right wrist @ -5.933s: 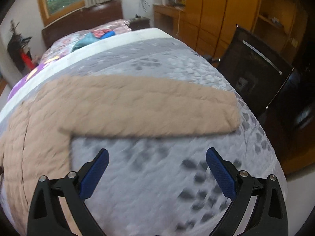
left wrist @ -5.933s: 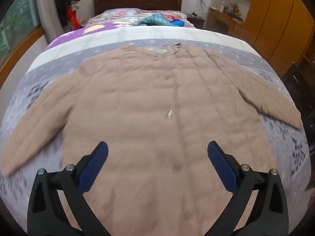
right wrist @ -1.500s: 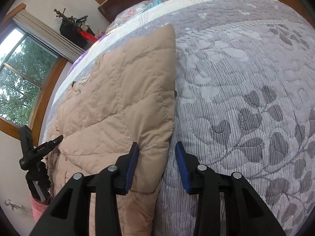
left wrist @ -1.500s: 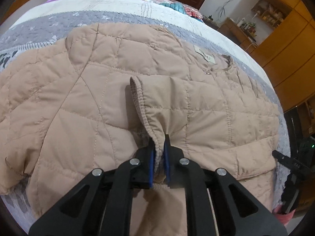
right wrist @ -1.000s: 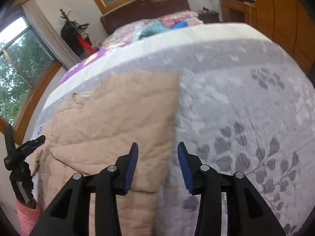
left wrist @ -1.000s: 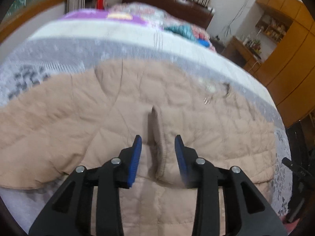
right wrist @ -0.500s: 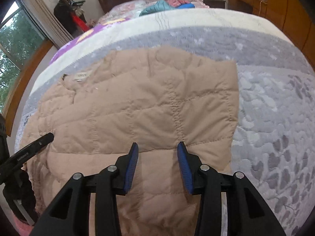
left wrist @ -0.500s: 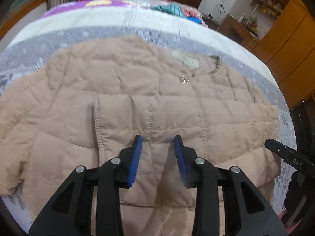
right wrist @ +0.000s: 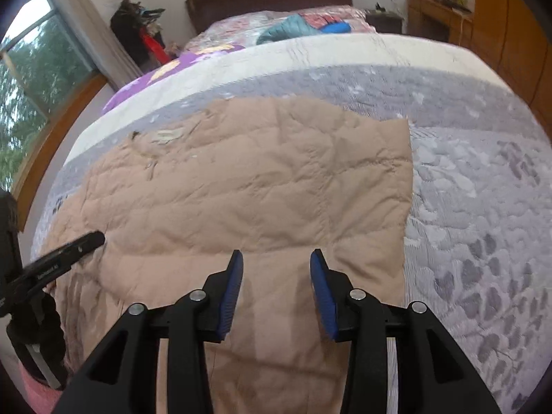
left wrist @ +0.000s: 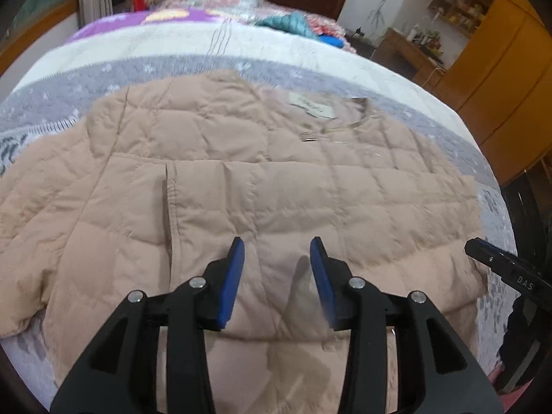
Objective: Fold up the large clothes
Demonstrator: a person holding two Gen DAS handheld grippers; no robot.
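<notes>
A beige quilted jacket (left wrist: 262,186) lies flat on the bed, collar and label toward the headboard. One sleeve is folded across the chest, its cuff (left wrist: 171,193) left of centre. My left gripper (left wrist: 277,262) is open and empty just above the jacket's middle. My right gripper (right wrist: 276,269) is open and empty over the jacket (right wrist: 255,193) near its straight folded right edge (right wrist: 408,186). Each gripper shows at the side of the other's view: the right one (left wrist: 496,265), the left one (right wrist: 65,252).
The grey patterned bedspread (right wrist: 483,207) surrounds the jacket. A white and purple quilt (left wrist: 172,34) and bundled clothes (left wrist: 296,24) lie toward the dark headboard. Wooden wardrobes (left wrist: 500,79) stand on the right, a window (right wrist: 31,79) on the left.
Both sleeves were folded in over the body since the jacket lay spread out. My left gripper let go of the cuff. In the last half second both grippers stayed open and shifted slightly.
</notes>
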